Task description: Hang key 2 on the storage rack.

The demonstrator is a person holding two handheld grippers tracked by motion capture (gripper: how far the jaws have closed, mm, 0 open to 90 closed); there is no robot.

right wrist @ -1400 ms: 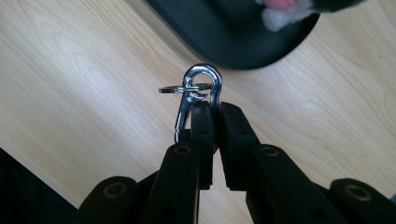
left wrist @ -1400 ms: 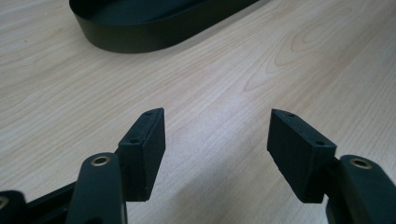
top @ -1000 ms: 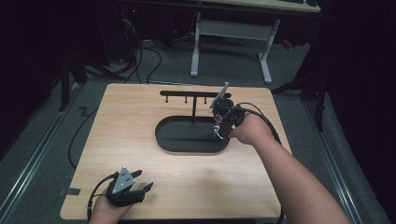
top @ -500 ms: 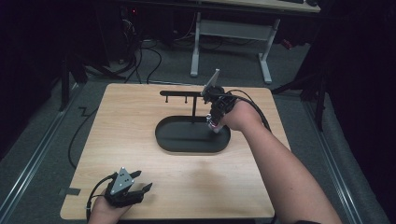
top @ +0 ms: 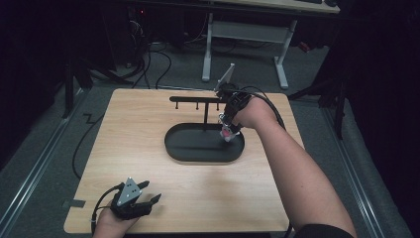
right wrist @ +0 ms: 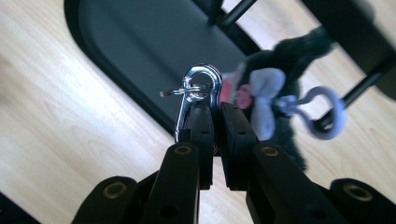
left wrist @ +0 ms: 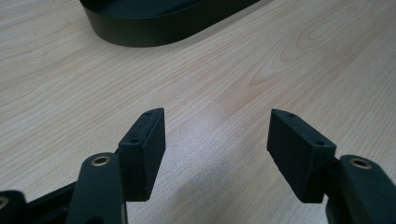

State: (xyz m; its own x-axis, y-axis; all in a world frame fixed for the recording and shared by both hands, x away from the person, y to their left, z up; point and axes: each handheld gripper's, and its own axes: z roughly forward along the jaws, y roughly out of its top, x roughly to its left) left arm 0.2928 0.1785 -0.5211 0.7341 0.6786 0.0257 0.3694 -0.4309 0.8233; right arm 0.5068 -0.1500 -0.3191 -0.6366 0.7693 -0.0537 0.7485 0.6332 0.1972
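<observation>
1. Chrome glints from the clasp (right wrist: 198, 95) of a plush keychain (right wrist: 280, 93), pinched in the right tongs (right wrist: 212, 112) above the black oval tray (top: 183, 148).
2. Gripping the clasp leaves the furry toy hanging free beside the hook rack (top: 198, 101), apparently so the clasp can go onto a peg.
3. Left tongs (left wrist: 215, 140) rest spread wide and empty at the near edge of the wooden desk (top: 148, 198), well apart from the work.

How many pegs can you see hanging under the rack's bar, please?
3: one near the bar's left end, one midway, one right; the hand may hide more.
</observation>
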